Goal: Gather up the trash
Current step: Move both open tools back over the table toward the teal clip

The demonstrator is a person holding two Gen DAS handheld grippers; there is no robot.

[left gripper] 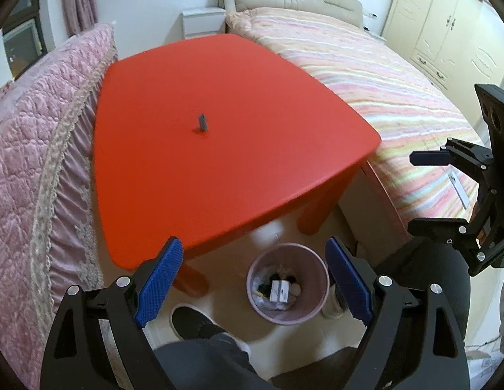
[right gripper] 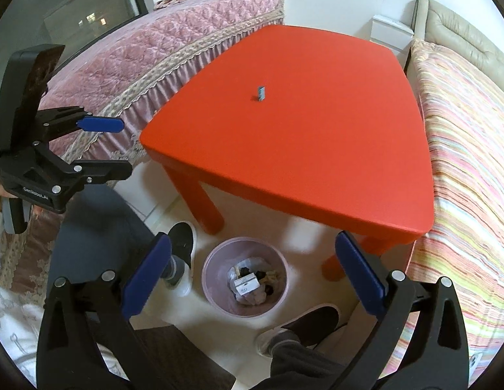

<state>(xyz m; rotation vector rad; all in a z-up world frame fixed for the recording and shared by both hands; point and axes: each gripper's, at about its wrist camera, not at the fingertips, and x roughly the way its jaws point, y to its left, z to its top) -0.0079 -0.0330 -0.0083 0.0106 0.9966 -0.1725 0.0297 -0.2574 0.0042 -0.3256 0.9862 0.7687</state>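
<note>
A small dark blue-grey scrap (left gripper: pixel 202 122) (right gripper: pixel 261 93) stands alone near the middle of the red table (left gripper: pixel 252 104) (right gripper: pixel 316 149). On the floor before the table stands a pink bin (left gripper: pixel 287 315) (right gripper: pixel 210 279) holding a white box and other trash. My left gripper (left gripper: pixel 253 261) hangs open above the bin, nothing between its blue pads; it also shows at the left edge of the right wrist view (right gripper: pixel 117 148). My right gripper (right gripper: pixel 253 255) is open and empty too, over the bin; its side shows at the right edge of the left wrist view (left gripper: pixel 417 191).
A pink quilted bed (left gripper: pixel 40 136) (right gripper: pixel 161 48) flanks one side of the table, a striped bed (left gripper: pixel 381 91) (right gripper: pixel 466 169) the other. A person's dark shoes (left gripper: pixel 193 321) (right gripper: pixel 183 237) and trouser legs stand beside the bin. A white nightstand (left gripper: pixel 203 21) and cream wardrobe (left gripper: pixel 446 26) stand behind.
</note>
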